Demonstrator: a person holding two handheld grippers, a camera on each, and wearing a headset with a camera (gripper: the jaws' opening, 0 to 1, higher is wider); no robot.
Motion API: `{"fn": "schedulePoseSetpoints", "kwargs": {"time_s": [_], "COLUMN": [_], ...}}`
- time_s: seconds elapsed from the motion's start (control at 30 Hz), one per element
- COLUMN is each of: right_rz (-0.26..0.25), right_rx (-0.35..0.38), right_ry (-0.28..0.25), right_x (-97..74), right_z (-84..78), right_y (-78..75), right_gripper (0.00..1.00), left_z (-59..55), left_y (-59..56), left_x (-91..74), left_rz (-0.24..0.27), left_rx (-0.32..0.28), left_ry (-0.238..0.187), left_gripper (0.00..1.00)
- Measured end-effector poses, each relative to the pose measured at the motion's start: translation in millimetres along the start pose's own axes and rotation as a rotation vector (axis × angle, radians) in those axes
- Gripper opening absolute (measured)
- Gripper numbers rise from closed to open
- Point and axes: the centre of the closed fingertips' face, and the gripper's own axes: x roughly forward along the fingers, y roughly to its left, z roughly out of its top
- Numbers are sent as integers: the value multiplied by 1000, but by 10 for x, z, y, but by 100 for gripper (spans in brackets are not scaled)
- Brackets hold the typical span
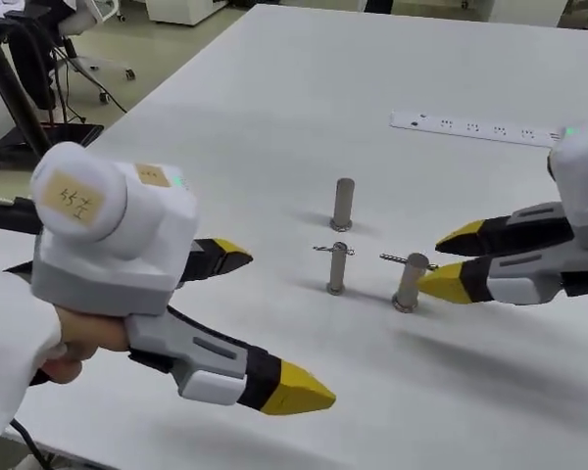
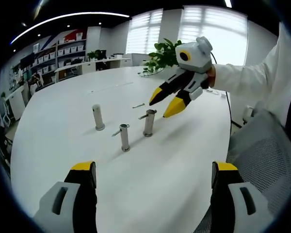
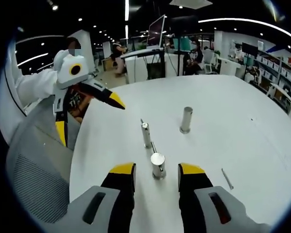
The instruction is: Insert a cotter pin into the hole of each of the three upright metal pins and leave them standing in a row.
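Three upright metal pins stand mid-table. The far pin has a bare top. The middle pin carries a cotter pin through its top. A cotter pin sticks out sideways from the nearest-right pin. My right gripper is open, its tips just short of that pin. My left gripper hangs open at the lower left, holding nothing. A loose cotter pin lies on the table.
A white power strip lies at the far right of the white table. Office chairs and desks stand beyond the table's left edge. A mesh chair back sits close beside the table.
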Motion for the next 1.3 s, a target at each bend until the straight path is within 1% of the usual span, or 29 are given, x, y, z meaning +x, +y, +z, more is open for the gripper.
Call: {"fn": "schedulePoseSetpoints", "kwargs": {"time_s": [0.07,0.13,0.17,0.23,0.27,0.3,0.37,0.4,0.47,0.53,0.6,0.63,0.7,0.73,0.8,0.9,1.0,1.07,1.1,1.17,1.3], "right_rz": [-7,0,-2,-15,-19,-28,-27,-26,-32,-38,-45,-61,-115,-124,-127,-138,-146,-153,-160,-148,-135], "right_rx": [23,70,82,98,104,112,122,130,155,166,177,190,221,229,241,261,273,285,280,271,270], "right_ry": [-10,-39,-64,-82,-87,-100,-106,-107,-99,-95,-100,-112,-122,-117,-114,-107,-102,-84,-70,-46,-48], "right_x": [-54,-101,-131,-188,-204,-220,-248,-254,-260,-283,-309,-330,-358,-375,-391,-412,-424,-418,-418,-402,-394], "right_z": [-5,11,28,46,40,34,14,-21,-99,-158,-180,-182,-206,-235,-271,-318,-341,-371,-394,-421,-410], "right_y": [47,120,139,196,200,205,256,282,310,340,358,351,300,262,244,265,289,327,334,391,462], "right_gripper": [35,37,37,40,42,46,52,53,56,60,64,67,73,76,79,85,93,98,98,98,98], "left_z": [24,52,70,101,118,156,188,220,239,257,274,292,307,311,313,327,369,395,404,427,532], "left_y": [-23,-47,-64,-90,-93,-85,-62,-46,-27,-4,-3,-9,-8,-4,1,20,44,70,81,115,186], "left_x": [16,37,50,61,64,68,65,60,49,41,31,26,24,25,29,36,37,38,41,53,74], "left_rz": [-5,-12,-17,-26,-25,-19,-6,1,-1,10,9,5,5,6,8,11,13,17,18,22,32], "left_rx": [-6,-4,-4,-6,-5,0,2,-4,-34,-30,-37,-45,-52,-55,-57,-61,-64,-62,-59,-61,-52], "left_ry": [-5,-15,-22,-33,-40,-59,-71,-87,-93,-101,-109,-119,-128,-130,-130,-133,-145,-149,-147,-144,-159], "left_gripper": [99,99,99,99,99,99,99,98,96,95,95,95,95,95,95,95,95,93,90,90,90]}}
